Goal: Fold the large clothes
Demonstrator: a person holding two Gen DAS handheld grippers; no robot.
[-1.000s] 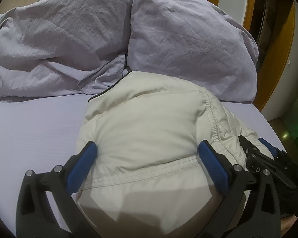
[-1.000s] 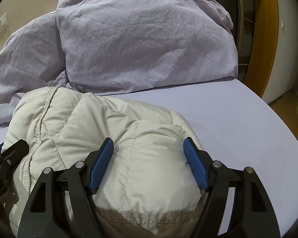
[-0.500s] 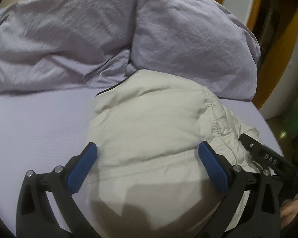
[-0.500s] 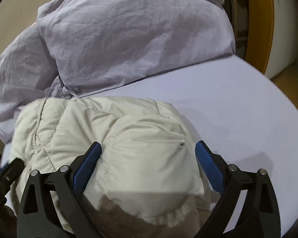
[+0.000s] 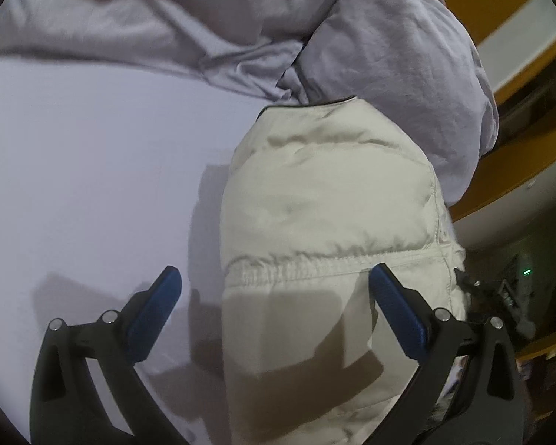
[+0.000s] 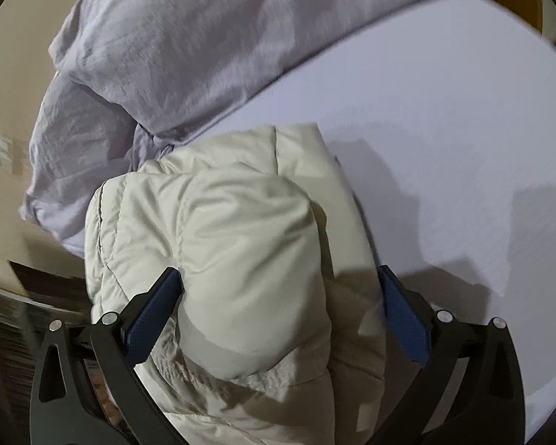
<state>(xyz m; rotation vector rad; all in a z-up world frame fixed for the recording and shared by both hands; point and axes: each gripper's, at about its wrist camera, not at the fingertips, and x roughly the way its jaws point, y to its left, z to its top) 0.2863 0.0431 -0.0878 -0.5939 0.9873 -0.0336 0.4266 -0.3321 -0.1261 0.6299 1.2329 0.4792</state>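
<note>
Jacket (image 5: 330,200), cream, puffy, folded into bundle, lies on bed (image 5: 85,170) with lilac sheet, far edge near crumpled lilac pillows (image 5: 389,37). Left gripper (image 5: 274,304) spread wide, over jacket's near left edge, left pad over bare sheet; nothing gripped. Right gripper (image 6: 281,307), jaws just been opening, now wide, jacket bulge between them, pads not pressing. Wooden trim beyond bed at right.
</note>
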